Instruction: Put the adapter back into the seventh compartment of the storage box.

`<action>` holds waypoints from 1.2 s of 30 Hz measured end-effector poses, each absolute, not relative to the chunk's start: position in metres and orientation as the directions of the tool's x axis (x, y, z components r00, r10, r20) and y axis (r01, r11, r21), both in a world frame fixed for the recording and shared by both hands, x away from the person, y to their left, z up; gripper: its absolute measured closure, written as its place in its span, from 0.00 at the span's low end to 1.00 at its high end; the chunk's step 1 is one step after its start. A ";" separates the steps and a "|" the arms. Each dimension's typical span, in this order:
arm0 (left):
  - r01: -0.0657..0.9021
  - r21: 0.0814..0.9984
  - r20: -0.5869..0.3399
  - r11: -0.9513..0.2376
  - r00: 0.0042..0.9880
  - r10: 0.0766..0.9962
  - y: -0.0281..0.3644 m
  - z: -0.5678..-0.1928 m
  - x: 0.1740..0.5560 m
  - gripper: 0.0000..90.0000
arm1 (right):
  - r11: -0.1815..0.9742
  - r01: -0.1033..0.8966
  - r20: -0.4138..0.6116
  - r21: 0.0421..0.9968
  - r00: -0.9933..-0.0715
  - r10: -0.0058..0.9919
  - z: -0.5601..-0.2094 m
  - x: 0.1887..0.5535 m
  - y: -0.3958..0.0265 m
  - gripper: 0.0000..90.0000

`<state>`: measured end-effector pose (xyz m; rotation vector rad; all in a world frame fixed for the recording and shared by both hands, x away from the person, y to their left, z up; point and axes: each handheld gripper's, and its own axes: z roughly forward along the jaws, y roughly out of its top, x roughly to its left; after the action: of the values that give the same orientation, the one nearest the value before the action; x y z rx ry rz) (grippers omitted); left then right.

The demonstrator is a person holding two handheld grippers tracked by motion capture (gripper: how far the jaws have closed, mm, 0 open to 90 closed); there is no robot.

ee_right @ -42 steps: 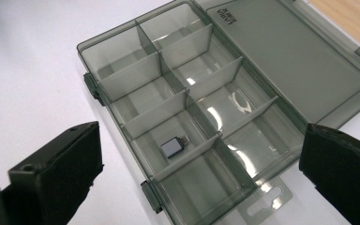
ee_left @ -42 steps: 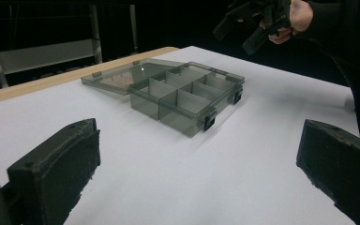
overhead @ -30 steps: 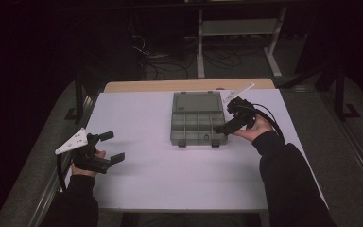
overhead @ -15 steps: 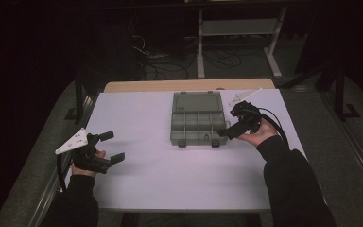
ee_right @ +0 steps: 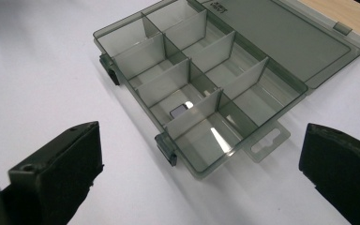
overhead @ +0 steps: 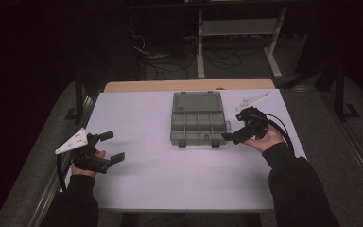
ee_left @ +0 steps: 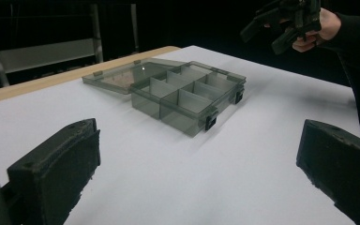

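Observation:
A smoky grey compartment box [overhead: 197, 125] lies open mid-table, its lid [overhead: 196, 101] flat behind it. My right gripper [overhead: 231, 133] hovers just off the box's front right corner, jaws open and empty. In the right gripper view the wide-apart jaws [ee_right: 197, 176] look down on the box [ee_right: 201, 79], where one small square piece [ee_right: 180, 111] lies in a middle compartment. My left gripper [overhead: 113, 147] rests at the table's front left, open and empty. From the left gripper view [ee_left: 197, 180] the box [ee_left: 183, 96] stands well ahead, with the other gripper [ee_left: 286, 21] beyond it.
The white table top [overhead: 170, 175] has bare room in front of the box and on both sides. A wooden edge strip [overhead: 189, 85] runs along the back. Beyond it stand a metal frame [overhead: 236, 28] and floor cables [overhead: 170, 61]. A hang tab [ee_right: 267, 139] sticks out of the box's side.
My right gripper has drawn back slightly from the box's right edge, toward the front right. The left gripper and the box have stayed put.

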<state>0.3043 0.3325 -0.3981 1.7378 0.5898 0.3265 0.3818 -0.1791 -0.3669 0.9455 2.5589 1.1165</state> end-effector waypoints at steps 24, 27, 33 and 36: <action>0.211 0.964 -0.091 -0.162 0.833 0.546 0.332 -0.398 0.305 0.00 | 0.446 0.472 0.095 0.761 -0.761 0.642 -0.378 0.355 -0.193 0.00; 0.211 0.964 -0.091 -0.162 0.832 0.547 0.332 -0.398 0.305 0.00 | 0.439 0.467 0.092 0.768 -0.758 0.645 -0.380 0.351 -0.196 0.00; 0.211 0.964 -0.090 -0.162 0.832 0.548 0.332 -0.398 0.305 0.00 | 0.421 0.472 0.104 0.774 -0.752 0.651 -0.384 0.345 -0.201 0.00; 0.212 0.964 -0.091 -0.161 0.832 0.547 0.332 -0.398 0.305 0.00 | 0.416 0.473 0.108 0.776 -0.750 0.652 -0.386 0.342 -0.203 0.00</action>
<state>0.3045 0.3320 -0.3980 1.7385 0.5885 0.3268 0.3424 -0.2026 -0.3860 0.9929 2.4596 1.2438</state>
